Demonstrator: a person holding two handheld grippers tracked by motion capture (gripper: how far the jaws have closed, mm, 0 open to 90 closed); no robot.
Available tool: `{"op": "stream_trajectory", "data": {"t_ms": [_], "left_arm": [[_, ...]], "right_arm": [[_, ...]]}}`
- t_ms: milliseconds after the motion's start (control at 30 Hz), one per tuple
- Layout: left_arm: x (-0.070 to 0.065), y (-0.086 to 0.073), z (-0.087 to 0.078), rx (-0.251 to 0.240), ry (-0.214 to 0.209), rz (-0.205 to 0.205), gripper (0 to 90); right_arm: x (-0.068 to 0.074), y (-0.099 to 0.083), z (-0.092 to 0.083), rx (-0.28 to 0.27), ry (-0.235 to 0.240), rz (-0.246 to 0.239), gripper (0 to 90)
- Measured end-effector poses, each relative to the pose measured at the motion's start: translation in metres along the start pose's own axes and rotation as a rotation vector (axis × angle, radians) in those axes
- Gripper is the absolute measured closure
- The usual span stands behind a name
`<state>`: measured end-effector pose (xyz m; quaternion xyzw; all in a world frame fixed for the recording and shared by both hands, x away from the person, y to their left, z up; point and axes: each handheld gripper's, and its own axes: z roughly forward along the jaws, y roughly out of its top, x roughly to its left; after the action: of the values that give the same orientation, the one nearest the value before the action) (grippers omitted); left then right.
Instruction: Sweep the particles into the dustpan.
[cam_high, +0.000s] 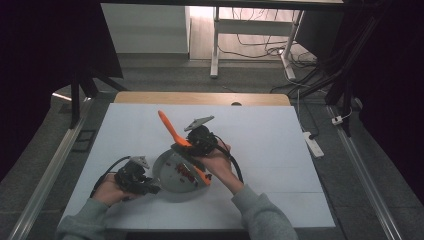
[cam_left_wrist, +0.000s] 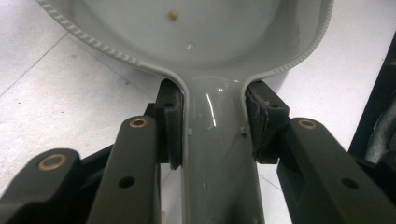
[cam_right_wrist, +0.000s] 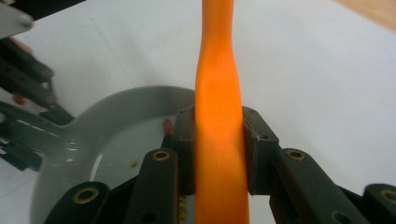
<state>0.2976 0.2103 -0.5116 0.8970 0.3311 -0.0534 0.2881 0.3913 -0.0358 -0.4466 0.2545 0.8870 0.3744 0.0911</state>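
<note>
A grey pan (cam_high: 175, 172) is seen near the front edge of the white table (cam_high: 280, 150), a little left of its middle, with its handle pointing toward the front left corner. That handle (cam_left_wrist: 217, 154) is clamped between the pads of the left gripper (cam_high: 150, 189), whose jaws are closed narrowly against both of its sides just below the pan's rim. An orange spatula (cam_high: 172, 131) is held by the right gripper (cam_high: 187, 150), the jaws being shut on its handle, which rises up and away toward the back edge of the table. The working end of the spatula is lowered over the pan, where reddish pieces of food (cam_high: 186, 172) are seen lying on the pan floor; a small crumb (cam_left_wrist: 173, 15) is also visible on the floor in the left gripper view.

The step in hand is judged to be stirring or scraping the food while the pan is steadied. For the next move, the pan should be kept pinned flat by the left grip, and the spatula should be swept low across the pan floor without the pieces being pushed over the rim
</note>
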Motion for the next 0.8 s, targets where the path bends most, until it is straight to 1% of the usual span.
{"op": "stream_trajectory", "data": {"t_ms": [100, 233, 433, 500, 567, 667, 733, 800], "left_arm": [[0.0, 0.0, 0.0, 0.001, 0.0, 0.0, 61.5], [0.0, 0.0, 0.001, -0.002, 0.001, -0.004, 61.5], [-0.001, -0.001, 0.001, 0.006, -0.003, 0.005, 61.5], [-0.002, -0.001, 0.001, 0.01, -0.003, 0.009, 61.5], [-0.003, -0.001, 0.001, 0.01, -0.005, 0.013, 61.4], [-0.004, -0.001, 0.001, 0.014, -0.005, 0.018, 61.4], [-0.004, -0.001, 0.001, 0.016, -0.008, 0.021, 61.3], [-0.005, -0.001, 0.001, 0.016, -0.01, 0.022, 61.4]], "right_arm": [[-0.01, -0.006, -0.01, -0.013, -0.022, 0.024, 70.5], [-0.021, -0.02, -0.02, -0.008, -0.058, 0.045, 70.5], [-0.04, -0.047, -0.024, 0.016, -0.113, 0.107, 70.5], [-0.045, -0.053, -0.024, 0.024, -0.13, 0.116, 70.5], [-0.051, -0.055, -0.023, 0.037, -0.156, 0.118, 70.5], [-0.062, -0.054, -0.022, 0.024, -0.177, 0.135, 70.5], [-0.069, -0.05, -0.02, 0.044, -0.207, 0.133, 70.5], [-0.076, -0.047, -0.014, 0.059, -0.207, 0.158, 70.5]]}}
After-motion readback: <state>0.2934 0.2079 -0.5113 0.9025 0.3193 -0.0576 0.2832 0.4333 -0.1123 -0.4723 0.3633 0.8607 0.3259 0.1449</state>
